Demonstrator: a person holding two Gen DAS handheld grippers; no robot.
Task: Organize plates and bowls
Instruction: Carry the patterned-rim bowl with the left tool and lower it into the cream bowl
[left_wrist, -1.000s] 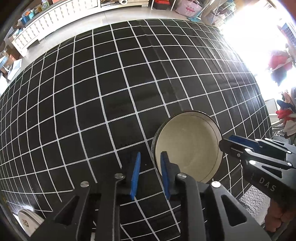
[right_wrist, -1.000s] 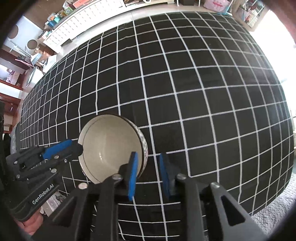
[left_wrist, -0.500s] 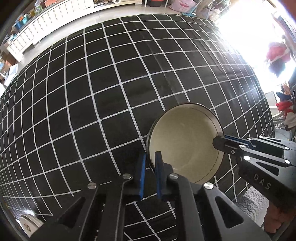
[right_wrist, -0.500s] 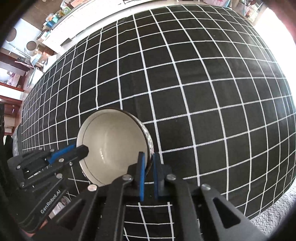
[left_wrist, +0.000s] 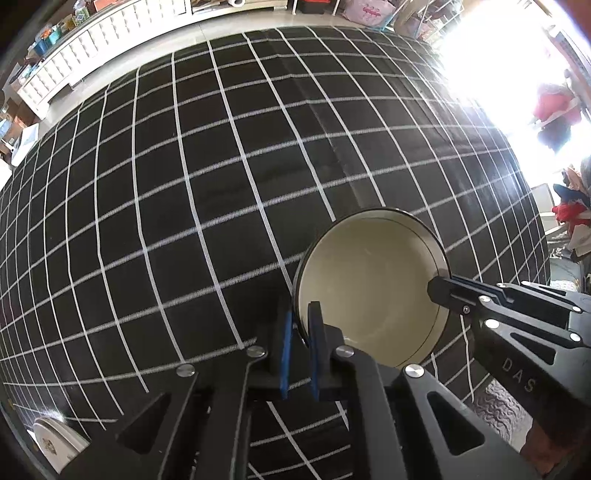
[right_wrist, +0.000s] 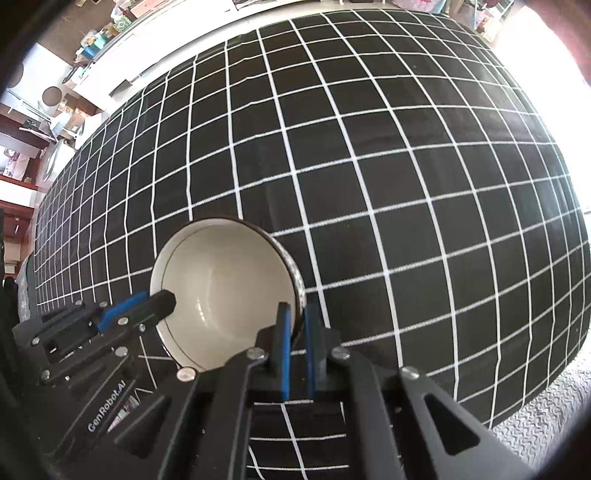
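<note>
Both grippers are pinching the bowl (left_wrist: 369, 291): the left gripper (left_wrist: 298, 325) on one rim, the right gripper (right_wrist: 295, 321) on the other. The bowl is sitting over the checked cloth (left_wrist: 184, 184). The next move is probably carrying it level to its spot.

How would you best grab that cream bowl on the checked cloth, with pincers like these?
By its thin rim, which suits narrow fingers: one inside, one outside the wall. The bowl sits upright and open, so the rim is free all round. Here the left gripper pinches the rim's left side and the right gripper the opposite side, probably steadier than a single pinch.
</note>
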